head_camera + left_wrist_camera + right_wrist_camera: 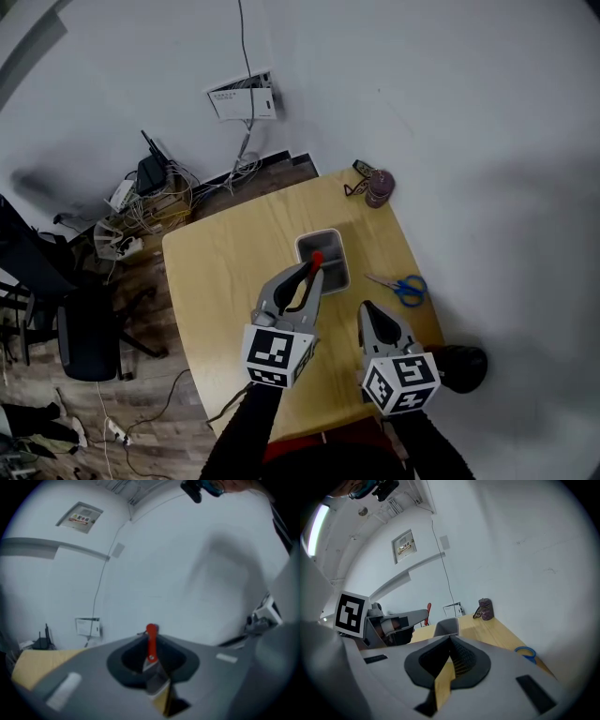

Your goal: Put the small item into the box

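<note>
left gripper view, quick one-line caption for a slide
Left gripper shut on a small red-handled metal scraper, held up against a white wall.

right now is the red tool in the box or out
Out. The left gripper is shut on the red tool and holds it raised near the box, handle up.

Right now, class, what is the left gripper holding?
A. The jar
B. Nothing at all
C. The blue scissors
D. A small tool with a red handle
D: in the left gripper view the left gripper is shut on the red-handled tool, while the blue scissors and the jar sit apart from it on the table.
</note>
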A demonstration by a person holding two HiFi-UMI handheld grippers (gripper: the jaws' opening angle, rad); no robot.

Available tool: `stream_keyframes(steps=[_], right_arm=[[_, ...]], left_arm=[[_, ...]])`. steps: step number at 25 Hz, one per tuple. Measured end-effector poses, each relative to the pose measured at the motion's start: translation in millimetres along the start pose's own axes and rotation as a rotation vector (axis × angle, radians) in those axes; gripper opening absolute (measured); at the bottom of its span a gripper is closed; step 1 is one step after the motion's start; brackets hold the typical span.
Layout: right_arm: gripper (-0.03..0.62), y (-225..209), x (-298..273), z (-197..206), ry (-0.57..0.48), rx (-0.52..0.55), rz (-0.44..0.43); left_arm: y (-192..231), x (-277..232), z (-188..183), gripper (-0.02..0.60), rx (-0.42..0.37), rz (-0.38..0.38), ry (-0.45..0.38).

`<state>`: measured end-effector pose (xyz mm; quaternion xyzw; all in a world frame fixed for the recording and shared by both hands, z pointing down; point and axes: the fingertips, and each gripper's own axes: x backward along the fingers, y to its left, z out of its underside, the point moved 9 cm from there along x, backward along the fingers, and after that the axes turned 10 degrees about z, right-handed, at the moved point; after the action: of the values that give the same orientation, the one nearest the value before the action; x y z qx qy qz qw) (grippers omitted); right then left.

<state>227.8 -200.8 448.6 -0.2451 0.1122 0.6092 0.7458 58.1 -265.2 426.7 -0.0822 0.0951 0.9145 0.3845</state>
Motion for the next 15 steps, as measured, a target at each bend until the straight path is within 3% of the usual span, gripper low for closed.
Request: stream_keyframes(steps=[15], right_arm=[[0.008, -1.3, -29.9, 17.5, 0.071, 0.018, 0.036]], left_arm=[[25.9, -26.1, 31.7, 0.052, 0.024, 0.021, 0.086]])
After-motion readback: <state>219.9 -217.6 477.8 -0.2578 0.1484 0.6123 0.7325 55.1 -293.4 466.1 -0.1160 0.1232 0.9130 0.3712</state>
